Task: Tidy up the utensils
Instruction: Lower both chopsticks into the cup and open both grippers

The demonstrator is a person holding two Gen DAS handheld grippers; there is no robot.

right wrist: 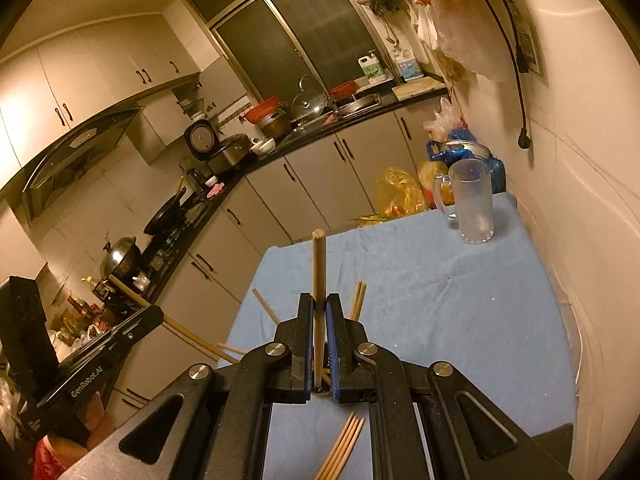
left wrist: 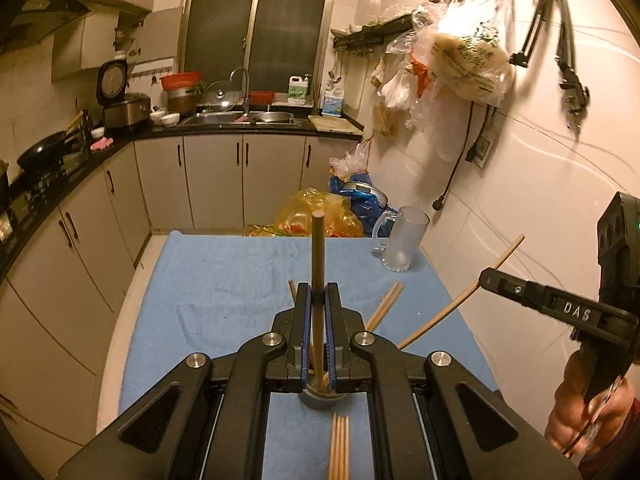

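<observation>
Ok so progress check: I've got one chopstick pinched in each hand-held gripper rn, none in the mug yet afaict. Left hand-held gripper (left wrist: 318,300) is clamped on a darker stick (left wrist: 319,264) that pokes straight out past the tips, and the right hand-held gripper (right wrist: 319,312) is clamped the same way on a lighter stick (right wrist: 319,276). Both are held up over the desk (left wrist: 224,276), which has a blue towel on it. The mug (right wrist: 472,200) sits at the far corner of the desk by the wall, well apart from both grippers, and it looks empty, tho it's frosted so can't be 100% sure. Still loose on the towel: a bunch of four-ish sticks (right wrist: 340,448) right under the grippers, a pair (left wrist: 386,304) a bit further out, plus one more (right wrist: 266,306) poking out on the left. So I'd say early days, most of the job's left, prob dropping these two in the mug next. Hard to tell stuff: gripper bodies block the near towel, so idk the exact count of sticks, and ends of the near bunch are cut off at the bottom edge.
</observation>
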